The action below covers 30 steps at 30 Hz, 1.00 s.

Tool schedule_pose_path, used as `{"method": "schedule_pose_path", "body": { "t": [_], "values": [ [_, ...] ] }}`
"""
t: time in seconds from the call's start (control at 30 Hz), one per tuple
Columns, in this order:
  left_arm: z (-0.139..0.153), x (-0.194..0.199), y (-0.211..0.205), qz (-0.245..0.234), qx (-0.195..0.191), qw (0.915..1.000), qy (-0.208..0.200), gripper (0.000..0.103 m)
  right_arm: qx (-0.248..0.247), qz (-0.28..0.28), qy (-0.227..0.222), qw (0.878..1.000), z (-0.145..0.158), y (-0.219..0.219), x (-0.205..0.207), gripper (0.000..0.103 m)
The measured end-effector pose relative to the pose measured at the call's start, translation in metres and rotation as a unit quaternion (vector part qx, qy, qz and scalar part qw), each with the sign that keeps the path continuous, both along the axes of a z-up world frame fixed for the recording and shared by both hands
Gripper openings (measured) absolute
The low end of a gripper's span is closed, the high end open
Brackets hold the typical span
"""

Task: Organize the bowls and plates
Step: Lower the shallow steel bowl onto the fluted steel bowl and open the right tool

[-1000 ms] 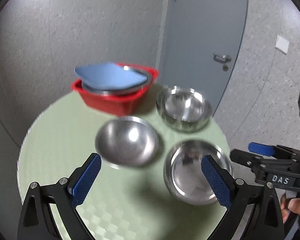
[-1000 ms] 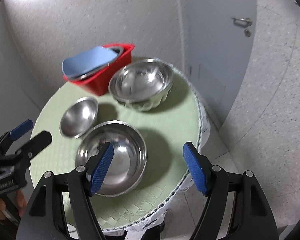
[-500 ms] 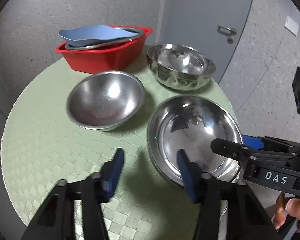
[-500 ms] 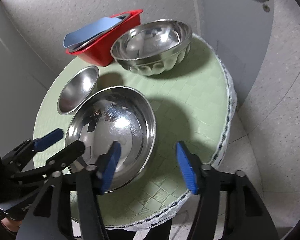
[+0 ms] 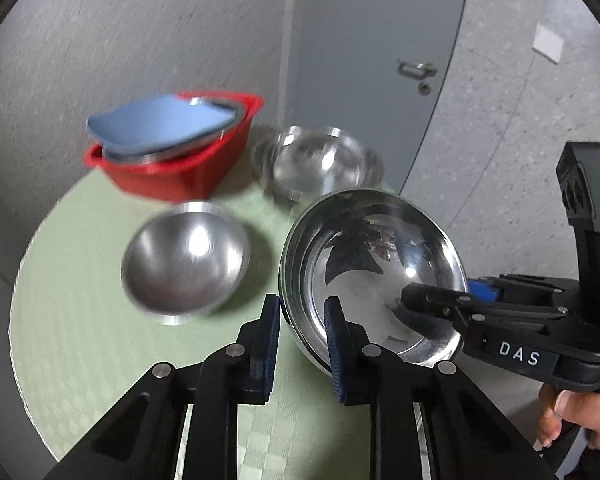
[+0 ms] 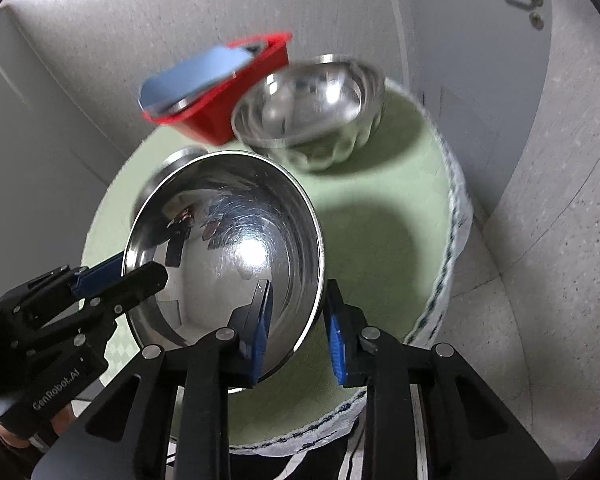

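A large shiny steel bowl (image 5: 374,264) is held between both grippers, lifted and tilted above the round green table (image 5: 80,320). My left gripper (image 5: 302,344) is shut on its near-left rim. My right gripper (image 6: 298,334) is shut on its right rim; the bowl also shows in the right wrist view (image 6: 224,252). A smaller steel bowl (image 5: 186,256) sits on the table to the left. A deep ribbed steel bowl (image 5: 318,166) stands at the back, also in the right wrist view (image 6: 310,114).
A red tub (image 5: 172,172) at the back left holds a steel plate and a blue plate (image 5: 160,124) on top. The table's fringed edge (image 6: 448,248) is on the right. A grey door (image 5: 380,60) and walls stand close behind.
Both grippers closed on the large bowl's rim, one on each side, and lifted it off the table, tilting it. The other dishes have not moved.
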<state>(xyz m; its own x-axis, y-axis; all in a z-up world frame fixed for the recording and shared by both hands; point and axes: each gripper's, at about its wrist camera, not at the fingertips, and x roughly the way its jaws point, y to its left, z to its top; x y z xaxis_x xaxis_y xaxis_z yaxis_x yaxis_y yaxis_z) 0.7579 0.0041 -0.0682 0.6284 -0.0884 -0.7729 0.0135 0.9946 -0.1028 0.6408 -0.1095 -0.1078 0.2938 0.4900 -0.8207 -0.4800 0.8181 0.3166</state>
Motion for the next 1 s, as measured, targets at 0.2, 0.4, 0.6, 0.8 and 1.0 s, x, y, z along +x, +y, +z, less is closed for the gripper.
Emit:
{"method": "schedule_pose_path", "body": {
  "t": [0.2,0.4,0.6,0.8,1.0],
  "values": [
    [0.024,0.050,0.010,-0.019,-0.014,0.9995,-0.022,0.019,0.007,-0.023,-0.035,0.999,0.036,0.000,0.026,0.026],
    [0.025,0.106,0.023,-0.029,-0.010,0.9991,-0.027,0.019,-0.005,-0.046,-0.055,0.997,0.052,0.015,0.067,0.026],
    [0.009,0.155,0.035,-0.034,-0.009,0.9994,-0.006,0.019,-0.016,-0.058,-0.050,0.997,0.045,0.031,0.099,0.026],
    [-0.011,0.193,0.041,-0.035,-0.014,0.9989,0.026,0.019,-0.032,-0.061,-0.031,0.997,0.028,0.041,0.120,0.026],
    [-0.022,0.217,0.040,-0.042,-0.019,0.9977,0.049,0.019,-0.050,-0.064,-0.035,0.996,0.023,0.043,0.124,0.026]
  ]
}}
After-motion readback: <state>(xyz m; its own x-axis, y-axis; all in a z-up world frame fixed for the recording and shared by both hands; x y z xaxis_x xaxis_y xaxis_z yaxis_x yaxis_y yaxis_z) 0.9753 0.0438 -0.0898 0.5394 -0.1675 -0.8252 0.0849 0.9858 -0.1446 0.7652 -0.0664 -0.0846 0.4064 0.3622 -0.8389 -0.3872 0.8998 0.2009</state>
